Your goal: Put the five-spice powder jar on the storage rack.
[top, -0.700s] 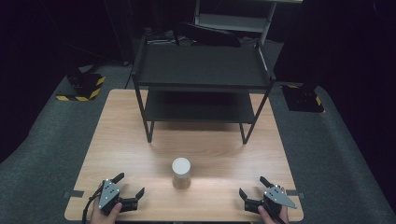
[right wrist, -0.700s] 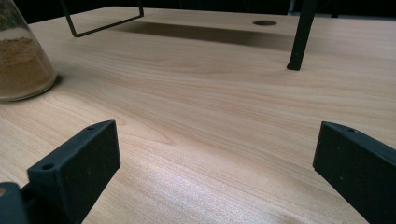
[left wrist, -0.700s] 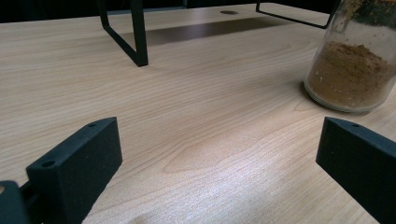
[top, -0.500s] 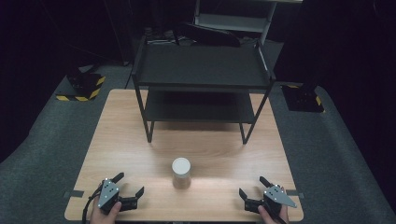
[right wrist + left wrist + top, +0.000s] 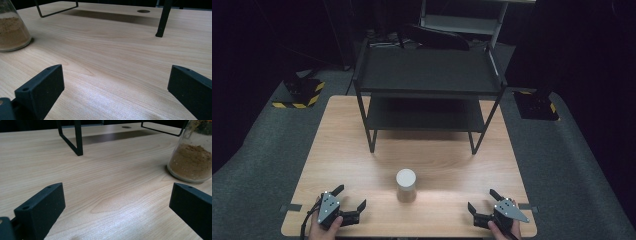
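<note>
A jar of brown powder stands upright on the bench, between the left gripper and right gripper, apart from both. Both sets of jaws gape wide, holding nothing.

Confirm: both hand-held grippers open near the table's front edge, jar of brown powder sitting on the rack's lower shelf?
Not quite. The jar of brown powder stands on the table itself, in front of the rack, between the left hand-held gripper and the right hand-held gripper; the high view shows it. Both are open at the front edge, as you said.
</note>
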A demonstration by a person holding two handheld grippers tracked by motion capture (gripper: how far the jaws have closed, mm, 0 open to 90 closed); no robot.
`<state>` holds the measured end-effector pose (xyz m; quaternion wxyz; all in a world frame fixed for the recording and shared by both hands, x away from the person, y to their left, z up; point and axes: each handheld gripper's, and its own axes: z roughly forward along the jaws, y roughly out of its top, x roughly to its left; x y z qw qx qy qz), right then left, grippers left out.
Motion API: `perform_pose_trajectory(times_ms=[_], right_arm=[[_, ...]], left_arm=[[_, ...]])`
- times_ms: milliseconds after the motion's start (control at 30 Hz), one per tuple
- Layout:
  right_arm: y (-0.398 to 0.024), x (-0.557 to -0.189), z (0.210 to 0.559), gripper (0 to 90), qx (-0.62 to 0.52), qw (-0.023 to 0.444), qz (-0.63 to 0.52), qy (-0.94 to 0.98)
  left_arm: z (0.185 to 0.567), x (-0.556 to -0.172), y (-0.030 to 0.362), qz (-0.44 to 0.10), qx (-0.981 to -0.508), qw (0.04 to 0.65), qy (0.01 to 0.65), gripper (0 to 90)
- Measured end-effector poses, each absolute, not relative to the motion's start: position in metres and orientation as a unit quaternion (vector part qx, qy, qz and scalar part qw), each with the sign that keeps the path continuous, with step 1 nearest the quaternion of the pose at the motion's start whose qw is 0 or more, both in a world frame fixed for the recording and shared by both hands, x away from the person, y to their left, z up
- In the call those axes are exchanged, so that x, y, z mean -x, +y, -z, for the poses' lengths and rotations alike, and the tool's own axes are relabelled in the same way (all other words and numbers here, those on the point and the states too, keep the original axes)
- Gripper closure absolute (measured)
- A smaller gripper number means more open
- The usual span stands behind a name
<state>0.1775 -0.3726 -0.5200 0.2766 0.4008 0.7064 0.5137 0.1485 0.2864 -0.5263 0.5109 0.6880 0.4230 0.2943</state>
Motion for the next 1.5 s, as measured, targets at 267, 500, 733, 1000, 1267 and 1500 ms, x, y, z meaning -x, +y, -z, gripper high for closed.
perform_pose_trajectory(times_ms=[267,500,733,1000,1267,1500], right_arm=[[-0.373,-0.177,0.521,0.2,-0.401,0.275,-0.516,0.705],[-0.374,-0.177,0.521,0.2,-0.396,0.276,-0.518,0.706],[-0.375,-0.177,0.522,0.2,-0.394,0.275,-0.520,0.706],[-0.375,-0.177,0.522,0.2,-0.394,0.275,-0.522,0.705],[-0.376,-0.177,0.522,0.2,-0.392,0.273,-0.523,0.706],[-0.377,-0.177,0.523,0.2,-0.390,0.272,-0.524,0.707]], left_arm=[[0.498,-0.145,0.288,-0.300,-0.680,0.533,0.405,0.5],[0.478,-0.140,0.276,-0.316,-0.667,0.551,0.389,0.4],[0.477,-0.142,0.257,-0.316,-0.666,0.567,0.367,0.4],[0.483,-0.150,0.230,-0.303,-0.668,0.579,0.356,0.4],[0.490,-0.159,0.204,-0.297,-0.673,0.584,0.343,0.4],[0.495,-0.169,0.186,-0.286,-0.668,0.588,0.354,0.7]])
